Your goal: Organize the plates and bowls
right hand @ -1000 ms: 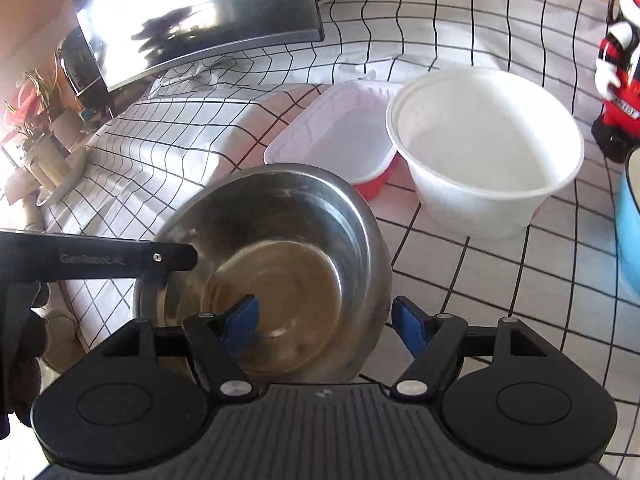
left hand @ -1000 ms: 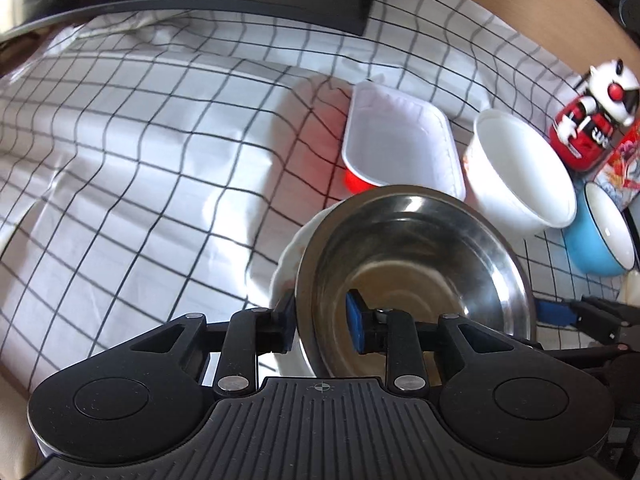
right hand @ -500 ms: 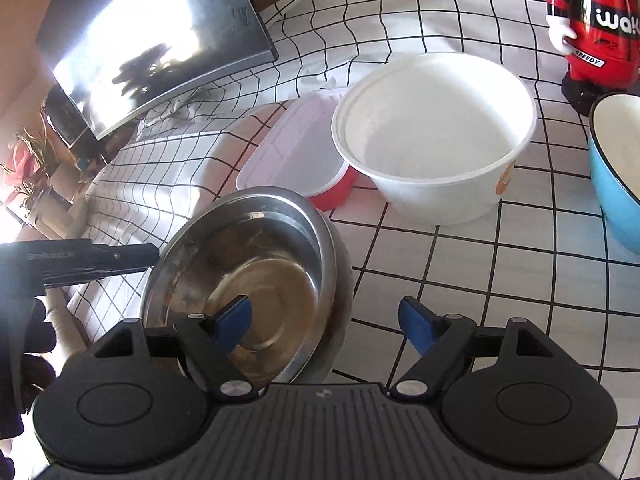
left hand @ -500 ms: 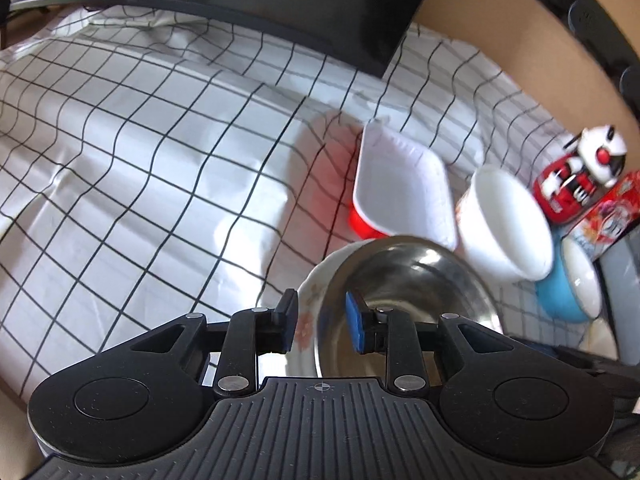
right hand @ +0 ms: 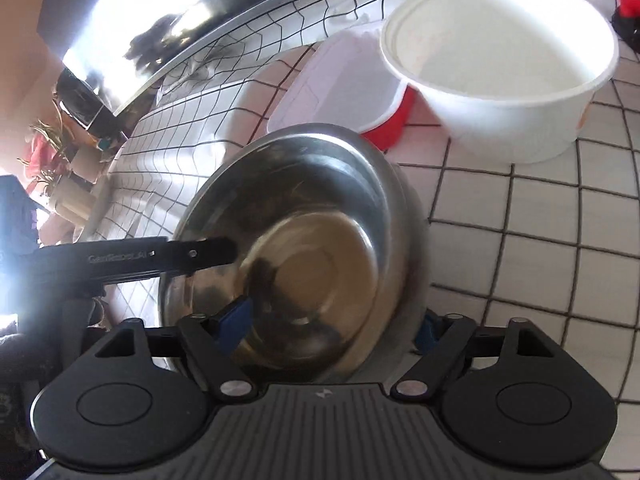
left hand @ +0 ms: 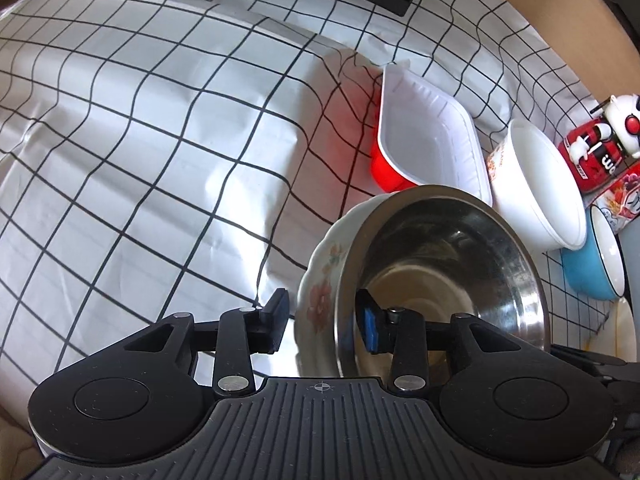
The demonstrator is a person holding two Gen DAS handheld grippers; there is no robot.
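Observation:
A steel bowl (left hand: 448, 264) sits nested in a white floral bowl (left hand: 320, 288) on the checked cloth. My left gripper (left hand: 324, 316) is open, its jaws astride the near rims of both bowls, one finger inside the steel bowl and one outside the floral bowl. In the right wrist view the steel bowl (right hand: 304, 248) fills the middle. My right gripper (right hand: 336, 324) is open, with its jaws straddling the bowl's near edge. The left gripper's finger (right hand: 160, 256) reaches in from the left.
A red tray with a white inside (left hand: 432, 148), a white tub (left hand: 536, 184) and a blue bowl (left hand: 596, 256) stand in a row beyond the bowls. A red toy figure (left hand: 600, 136) stands at the far right. A dark monitor (right hand: 160, 20) stands at the back.
My left gripper has opened from its grip on the bowls' rims. My right gripper has moved forward, so its open jaws now straddle the steel bowl's edge.

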